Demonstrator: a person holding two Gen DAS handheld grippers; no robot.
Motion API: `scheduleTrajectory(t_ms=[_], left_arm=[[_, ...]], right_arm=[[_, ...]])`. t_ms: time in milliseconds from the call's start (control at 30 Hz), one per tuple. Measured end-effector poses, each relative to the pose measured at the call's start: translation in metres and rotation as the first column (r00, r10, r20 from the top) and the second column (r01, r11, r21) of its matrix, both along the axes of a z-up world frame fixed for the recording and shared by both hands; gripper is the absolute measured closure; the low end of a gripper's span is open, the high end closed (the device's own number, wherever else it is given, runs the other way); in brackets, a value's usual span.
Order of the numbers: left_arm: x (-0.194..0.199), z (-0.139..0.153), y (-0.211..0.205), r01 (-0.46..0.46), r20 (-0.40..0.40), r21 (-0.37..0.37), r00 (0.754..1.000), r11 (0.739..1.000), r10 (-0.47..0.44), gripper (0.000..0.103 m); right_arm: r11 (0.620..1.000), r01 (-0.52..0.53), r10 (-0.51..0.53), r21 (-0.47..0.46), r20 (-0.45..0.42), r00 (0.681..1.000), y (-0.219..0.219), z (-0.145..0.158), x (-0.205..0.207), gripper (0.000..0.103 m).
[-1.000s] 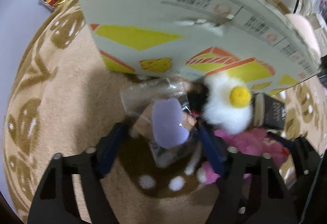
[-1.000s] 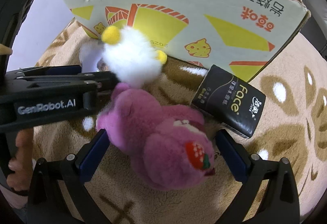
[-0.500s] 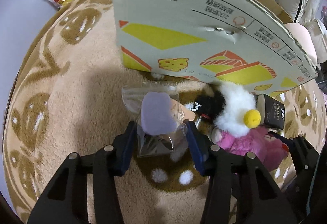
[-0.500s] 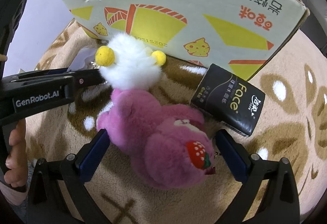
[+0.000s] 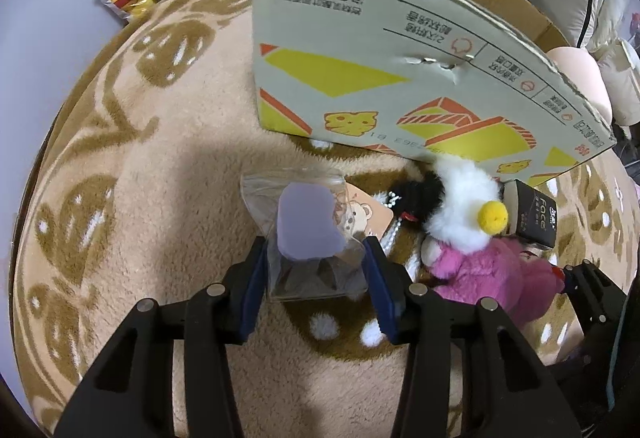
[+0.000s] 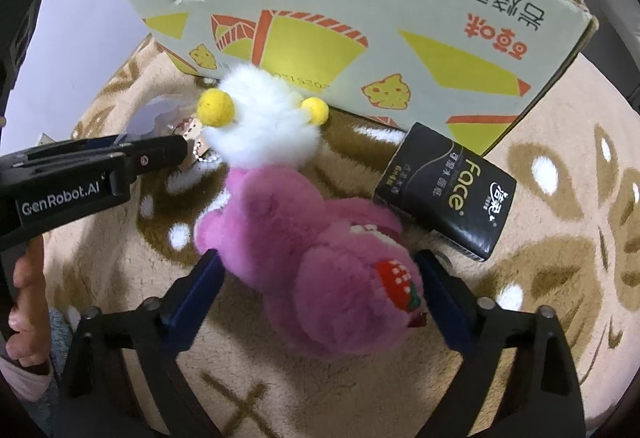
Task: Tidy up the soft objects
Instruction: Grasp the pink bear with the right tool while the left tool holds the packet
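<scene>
My left gripper is shut on a clear plastic bag that holds a lilac soft pad, lifted a little above the rug. A white fluffy plush with yellow balls lies beside it, against the cardboard box; it also shows in the right wrist view. A pink plush bear with a strawberry lies between the open fingers of my right gripper, which straddles it on the rug. The bear also shows in the left wrist view.
A black tissue pack lies by the box's lower right corner. A beige and brown patterned rug covers the floor. The left gripper's body and the hand holding it sit to the left of the plush toys.
The left gripper closed on the plastic bag and pulled back from the box with it. The white plush shifted slightly. The right gripper stayed around the pink bear.
</scene>
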State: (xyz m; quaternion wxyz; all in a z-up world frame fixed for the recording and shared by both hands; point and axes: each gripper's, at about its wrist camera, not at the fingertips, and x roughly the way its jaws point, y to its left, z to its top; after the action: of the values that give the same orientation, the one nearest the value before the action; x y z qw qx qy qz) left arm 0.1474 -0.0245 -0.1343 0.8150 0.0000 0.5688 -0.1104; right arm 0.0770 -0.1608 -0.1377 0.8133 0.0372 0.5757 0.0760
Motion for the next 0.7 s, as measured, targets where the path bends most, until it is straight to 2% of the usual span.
scheduleTrajectory(t_ms=[167, 367, 533, 600, 700], left_arm=[[-0.012, 0.016, 0.009, -0.006, 0.036, -0.004, 0.999, 1.000, 0.006, 0.058], [-0.037, 0.030, 0.006, -0.018, 0.061, -0.010, 0.998, 1.000, 0.019, 0.059], [-0.055, 0.046, -0.008, -0.020, 0.099, -0.011, 0.995, 1.000, 0.021, 0.059], [-0.060, 0.052, -0.009, -0.020, 0.117, -0.005, 0.993, 1.000, 0.021, 0.059], [-0.068, 0.061, -0.011, -0.021, 0.148, -0.008, 0.989, 1.000, 0.022, 0.059]], right_arm=[[1.000, 0.007, -0.007, 0.022, 0.008, 1.000, -0.004, 0.005, -0.006, 0.022], [0.998, 0.036, -0.037, 0.057, 0.016, 0.999, -0.020, 0.014, -0.012, 0.033], [0.996, 0.044, -0.047, 0.075, 0.045, 0.998, -0.028, 0.029, -0.019, 0.037], [0.996, 0.047, -0.052, 0.081, 0.066, 0.996, -0.028, 0.037, -0.024, 0.049], [0.994, 0.058, -0.066, 0.096, 0.090, 0.994, -0.035, 0.049, -0.031, 0.051]])
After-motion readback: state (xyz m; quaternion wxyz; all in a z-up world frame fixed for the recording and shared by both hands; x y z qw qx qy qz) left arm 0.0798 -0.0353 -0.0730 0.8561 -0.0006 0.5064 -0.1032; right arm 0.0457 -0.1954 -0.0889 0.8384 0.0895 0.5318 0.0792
